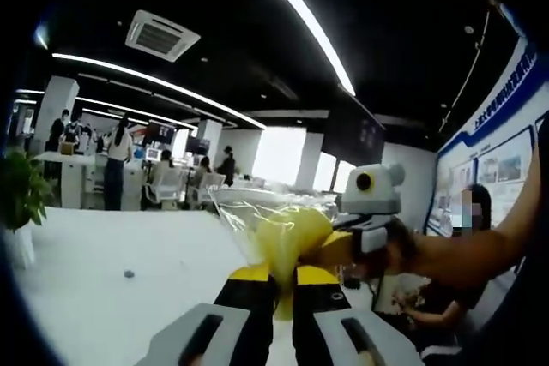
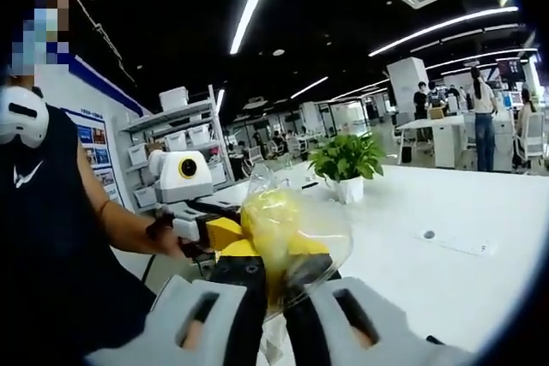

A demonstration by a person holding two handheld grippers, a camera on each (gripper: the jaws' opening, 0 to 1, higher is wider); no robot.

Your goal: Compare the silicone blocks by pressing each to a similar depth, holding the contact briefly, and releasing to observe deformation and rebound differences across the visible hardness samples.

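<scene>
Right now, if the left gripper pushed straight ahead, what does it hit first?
It already pinches the clear bag of yellow stuff. Pushed on, the left gripper would likely meet the right gripper holding the bag's far side; depth is unclear.

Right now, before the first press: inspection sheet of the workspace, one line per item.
Surface: white table, mostly bare; small dark speck and a flat white plate on it.
Job's things: clear plastic bag with a yellow item inside, held above the table between both grippers; no separate silicone blocks laid out.
Clutter: potted plant on the table.
Grippers: left gripper shut on the bag's lower part; right gripper shut on the bag.
Cables: nothing seen.
Surroundings: open office, ceiling light strips, shelving with white bins, wall posters, people at desks in the background.
</scene>
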